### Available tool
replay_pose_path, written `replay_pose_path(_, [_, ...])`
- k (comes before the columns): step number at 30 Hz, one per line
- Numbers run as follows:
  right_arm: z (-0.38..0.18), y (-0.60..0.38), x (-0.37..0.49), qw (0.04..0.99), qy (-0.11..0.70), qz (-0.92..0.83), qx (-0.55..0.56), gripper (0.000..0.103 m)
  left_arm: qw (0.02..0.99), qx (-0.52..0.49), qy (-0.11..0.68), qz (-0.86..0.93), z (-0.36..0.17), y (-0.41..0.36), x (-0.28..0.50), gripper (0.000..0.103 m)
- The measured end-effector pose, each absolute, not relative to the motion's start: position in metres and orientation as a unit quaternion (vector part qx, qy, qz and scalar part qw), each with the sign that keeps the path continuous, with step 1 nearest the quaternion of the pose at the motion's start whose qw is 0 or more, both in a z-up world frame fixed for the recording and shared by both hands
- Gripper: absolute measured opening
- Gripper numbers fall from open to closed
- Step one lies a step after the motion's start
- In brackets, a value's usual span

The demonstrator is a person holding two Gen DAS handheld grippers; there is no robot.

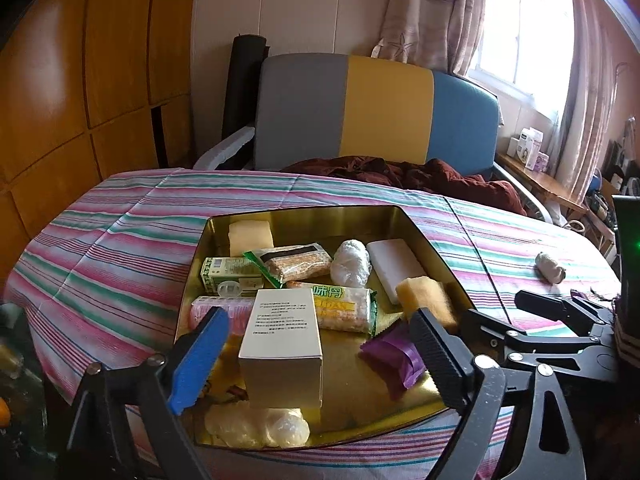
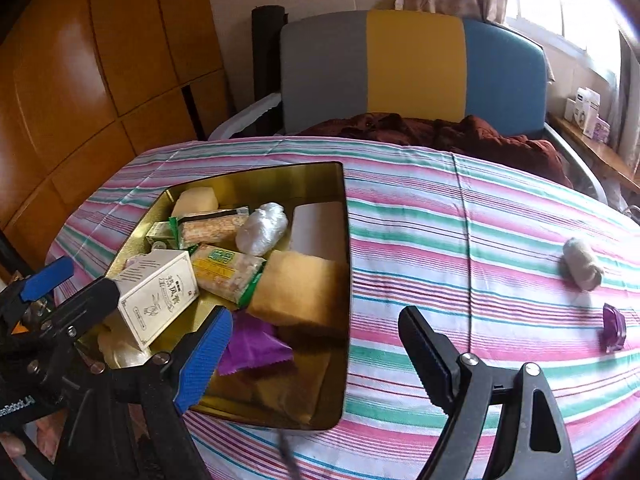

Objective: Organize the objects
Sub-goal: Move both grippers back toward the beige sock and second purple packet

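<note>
A striped cloth [image 2: 460,240] covers the table. On it sits a shiny gold metal tin [image 1: 424,236], rectangular with rounded corners, packed with goods: a white card box [image 1: 282,344], a porous yellow sponge [image 1: 428,300], crinkly snack packets [image 1: 344,308]. Beside the tin lie a grey fabric roll [image 2: 582,264] and a purple wrapper [image 2: 614,326]. Left gripper [image 1: 316,364] straddles the box, spread apart; right gripper [image 2: 316,364] gapes empty over the tin's edge.

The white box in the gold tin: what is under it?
The white box lies tilted on a clear crinkled bag and overlaps a pink striped packet in the gold tin. Anything directly beneath is covered.
</note>
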State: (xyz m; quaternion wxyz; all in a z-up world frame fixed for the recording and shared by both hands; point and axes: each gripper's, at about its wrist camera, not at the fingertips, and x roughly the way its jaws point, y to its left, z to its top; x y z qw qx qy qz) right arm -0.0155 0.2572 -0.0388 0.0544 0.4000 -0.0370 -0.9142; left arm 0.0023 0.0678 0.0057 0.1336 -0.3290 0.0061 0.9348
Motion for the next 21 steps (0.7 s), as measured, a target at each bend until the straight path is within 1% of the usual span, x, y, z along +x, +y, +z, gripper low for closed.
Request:
replay_pose_path(1, [-0.039, 0.259, -0.015, 0.051, -0.037, -0.915, 0.398, 0.087, 0.132, -0.329, 0.007, 0.935, 0.006, 0.068, 0.003, 0.101])
replay_pose_path(3, [-0.038, 0.261, -0.013, 0.046, -0.037, -0.917, 0.395, 0.088, 0.130, -0.329, 0.006, 0.935, 0.006, 0.067, 0.003, 0.102])
replay_pose_path(5, [-0.036, 0.264, -0.011, 0.041, -0.037, -0.918, 0.392, 0.092, 0.124, -0.325, 0.015, 0.937, 0.007, 0.070, 0.005, 0.102])
replay_pose_path(7, [-0.035, 0.265, -0.009, 0.037, -0.037, -0.920, 0.389, 0.092, 0.117, -0.324, 0.024, 0.938, 0.007, 0.072, 0.007, 0.103])
replay_pose_path(21, [-0.029, 0.289, -0.008, 0.015, -0.024, -0.921, 0.389, 0.093, 0.132, -0.318, 0.054, 0.937, 0.011, 0.091, 0.012, 0.103])
